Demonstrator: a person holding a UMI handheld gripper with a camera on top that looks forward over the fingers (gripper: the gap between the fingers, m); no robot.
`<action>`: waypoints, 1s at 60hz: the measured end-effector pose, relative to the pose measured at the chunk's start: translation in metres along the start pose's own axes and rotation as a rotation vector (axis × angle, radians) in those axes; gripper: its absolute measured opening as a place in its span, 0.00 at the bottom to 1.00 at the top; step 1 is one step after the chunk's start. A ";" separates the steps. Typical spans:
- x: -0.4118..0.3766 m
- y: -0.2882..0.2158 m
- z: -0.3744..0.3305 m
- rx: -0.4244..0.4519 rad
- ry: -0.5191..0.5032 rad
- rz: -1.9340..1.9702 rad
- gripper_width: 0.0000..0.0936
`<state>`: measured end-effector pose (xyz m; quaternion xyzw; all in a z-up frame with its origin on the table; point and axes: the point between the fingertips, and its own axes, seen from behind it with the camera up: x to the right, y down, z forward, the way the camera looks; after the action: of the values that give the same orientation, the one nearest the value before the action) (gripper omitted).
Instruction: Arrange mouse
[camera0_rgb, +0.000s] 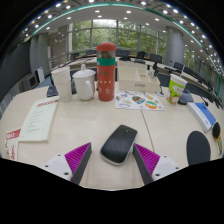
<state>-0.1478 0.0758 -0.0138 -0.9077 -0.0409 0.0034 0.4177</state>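
A dark grey computer mouse (119, 143) with a light underside rim lies on the pale table (90, 125), just ahead of my fingers and partly between their tips. My gripper (112, 160) is open, with the magenta pads (76, 156) showing on both fingers. There is a gap between each finger and the mouse, which rests on the table.
Beyond the mouse stand a silver kettle (85, 84) and a red-and-green stack of containers (106, 72). A booklet (38, 119) lies to the left, leaflets (137, 99) ahead right, a cup (177, 88) and a blue object (206, 116) to the right. Chairs stand behind.
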 end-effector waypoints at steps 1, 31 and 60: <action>0.000 -0.002 0.002 0.000 0.001 0.000 0.92; -0.012 -0.028 0.031 0.012 -0.049 -0.045 0.36; 0.159 -0.117 -0.143 0.240 -0.013 0.028 0.32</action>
<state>0.0085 0.0555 0.1730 -0.8517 -0.0303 0.0201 0.5228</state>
